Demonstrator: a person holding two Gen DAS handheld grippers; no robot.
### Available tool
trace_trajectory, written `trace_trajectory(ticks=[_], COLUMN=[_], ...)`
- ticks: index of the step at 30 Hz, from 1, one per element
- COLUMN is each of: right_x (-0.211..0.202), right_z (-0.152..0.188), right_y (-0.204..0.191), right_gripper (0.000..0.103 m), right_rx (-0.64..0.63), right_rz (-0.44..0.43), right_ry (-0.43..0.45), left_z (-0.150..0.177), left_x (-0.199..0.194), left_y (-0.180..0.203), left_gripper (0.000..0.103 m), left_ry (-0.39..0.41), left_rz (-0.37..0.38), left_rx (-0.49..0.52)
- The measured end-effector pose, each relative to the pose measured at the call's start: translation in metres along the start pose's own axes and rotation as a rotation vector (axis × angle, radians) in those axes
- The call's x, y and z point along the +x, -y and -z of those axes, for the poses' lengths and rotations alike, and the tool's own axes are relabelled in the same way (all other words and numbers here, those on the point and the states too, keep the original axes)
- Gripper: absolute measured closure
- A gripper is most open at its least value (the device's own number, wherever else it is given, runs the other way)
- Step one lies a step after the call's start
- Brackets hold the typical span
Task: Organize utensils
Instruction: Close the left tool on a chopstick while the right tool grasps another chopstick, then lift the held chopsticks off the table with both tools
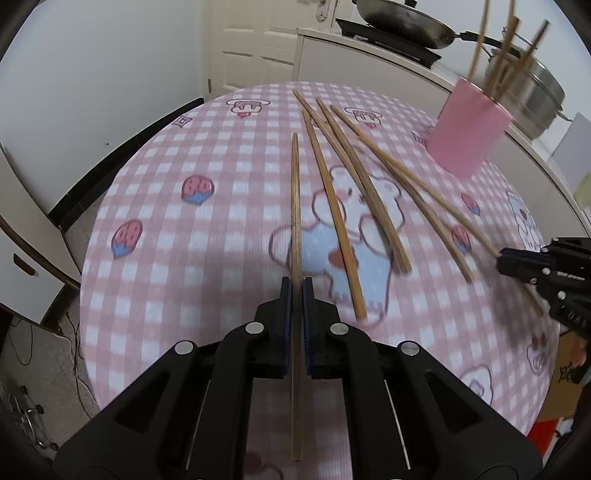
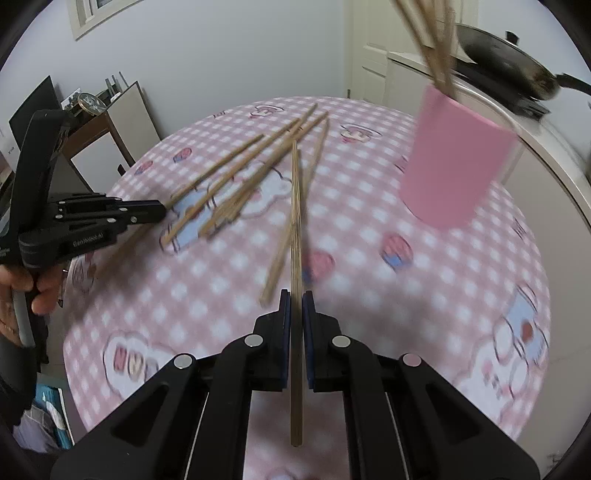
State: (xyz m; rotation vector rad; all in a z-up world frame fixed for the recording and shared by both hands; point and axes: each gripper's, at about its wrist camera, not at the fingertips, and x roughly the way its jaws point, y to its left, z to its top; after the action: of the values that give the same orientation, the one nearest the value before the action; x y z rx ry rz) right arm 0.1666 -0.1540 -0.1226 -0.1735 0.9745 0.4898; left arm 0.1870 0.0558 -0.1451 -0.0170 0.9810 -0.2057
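My left gripper is shut on a wooden chopstick that points forward above the table. My right gripper is shut on another wooden chopstick, also held above the table. Several loose chopsticks lie fanned out on the pink checked tablecloth; they also show in the right wrist view. A pink cup at the back right holds several chopsticks upright; it also shows in the right wrist view. The right gripper shows at the right edge of the left wrist view, the left gripper at the left of the right wrist view.
A white counter behind the table carries a frying pan and a steel pot. A white door is at the back. The round table's edge drops to the floor on the left, where cables lie.
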Motion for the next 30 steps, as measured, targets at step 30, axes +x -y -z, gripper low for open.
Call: trace_trajectory(ticks=[30], right_x=[0.033], right_z=[-0.032], right_y=[0.03], right_gripper=[0.095], right_rx=[0.043], right_rz=[0.027], right_ry=[-0.051], left_z=[-0.062], left_x=[0.028], left_y=[0.004], left_gripper=[0.096], left_ry=[-0.064], left_rz=[0.013], left_rx=[0.001])
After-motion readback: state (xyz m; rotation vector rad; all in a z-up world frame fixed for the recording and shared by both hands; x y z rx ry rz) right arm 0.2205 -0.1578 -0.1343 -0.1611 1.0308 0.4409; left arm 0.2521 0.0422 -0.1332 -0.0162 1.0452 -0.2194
